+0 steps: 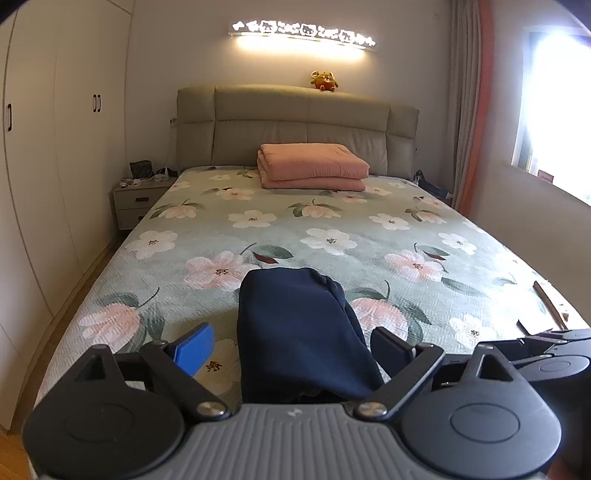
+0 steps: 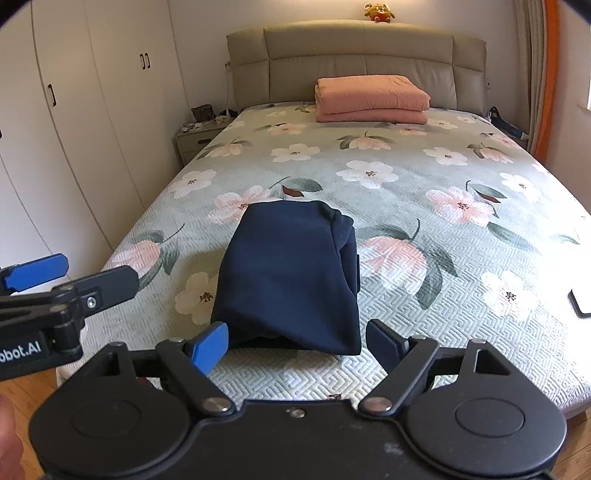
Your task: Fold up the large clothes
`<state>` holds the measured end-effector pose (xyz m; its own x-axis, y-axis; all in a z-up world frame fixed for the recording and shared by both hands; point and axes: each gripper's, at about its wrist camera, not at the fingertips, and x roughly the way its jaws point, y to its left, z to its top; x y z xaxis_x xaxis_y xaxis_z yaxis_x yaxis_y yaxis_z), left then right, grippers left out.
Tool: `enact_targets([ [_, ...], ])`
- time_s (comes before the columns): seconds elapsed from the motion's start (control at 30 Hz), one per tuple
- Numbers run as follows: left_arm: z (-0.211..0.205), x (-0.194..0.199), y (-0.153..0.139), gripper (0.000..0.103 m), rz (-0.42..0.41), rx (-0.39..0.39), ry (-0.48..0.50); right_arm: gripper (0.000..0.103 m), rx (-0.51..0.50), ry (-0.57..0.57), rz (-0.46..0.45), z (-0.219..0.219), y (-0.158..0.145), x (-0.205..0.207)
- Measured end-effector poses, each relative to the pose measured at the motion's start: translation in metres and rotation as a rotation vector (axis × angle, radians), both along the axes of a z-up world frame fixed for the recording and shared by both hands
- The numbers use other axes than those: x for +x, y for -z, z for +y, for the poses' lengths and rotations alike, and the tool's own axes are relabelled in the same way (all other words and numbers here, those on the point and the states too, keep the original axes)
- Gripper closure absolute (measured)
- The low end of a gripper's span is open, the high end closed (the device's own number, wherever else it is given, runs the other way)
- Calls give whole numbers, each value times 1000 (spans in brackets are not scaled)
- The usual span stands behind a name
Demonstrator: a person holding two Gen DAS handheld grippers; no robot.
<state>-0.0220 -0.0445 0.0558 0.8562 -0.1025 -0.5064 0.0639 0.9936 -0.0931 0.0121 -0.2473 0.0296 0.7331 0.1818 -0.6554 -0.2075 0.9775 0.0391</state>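
navy garment (image 2: 288, 277) folded on bed (image 2: 443, 258) — both grippers open

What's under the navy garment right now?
The navy garment lies folded on the flowered bedspread; only bedspread shows around it. Anything beneath is covered. Both grippers are open, holding nothing.

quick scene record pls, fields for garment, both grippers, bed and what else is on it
garment: navy garment, folded into a compact bundle, lying near the foot of the bed
left gripper: open, fingers either side of the bundle's near end
right gripper: open, just short of the bundle's near edge
bed: floral bedspread
also on bed: folded pink blanket by the headboard
on headboard: plush toy
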Motion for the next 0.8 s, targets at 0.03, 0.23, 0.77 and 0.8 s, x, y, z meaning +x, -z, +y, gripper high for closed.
enact_targets([
  [0.03,0,0,0,10,0,6,-1,6,-4,0,0,1,0,0],
  [0.23,5,3,3,10,18,8,-33,6,-17,-4,-5,4,2,1],
  [0.77,23,11,10,11,39,26,-95,6,-46,15,18,0,13,12],
  [0.8,23,12,11,11,40,25,-95,6,-46,18,20,-1,14,13],
])
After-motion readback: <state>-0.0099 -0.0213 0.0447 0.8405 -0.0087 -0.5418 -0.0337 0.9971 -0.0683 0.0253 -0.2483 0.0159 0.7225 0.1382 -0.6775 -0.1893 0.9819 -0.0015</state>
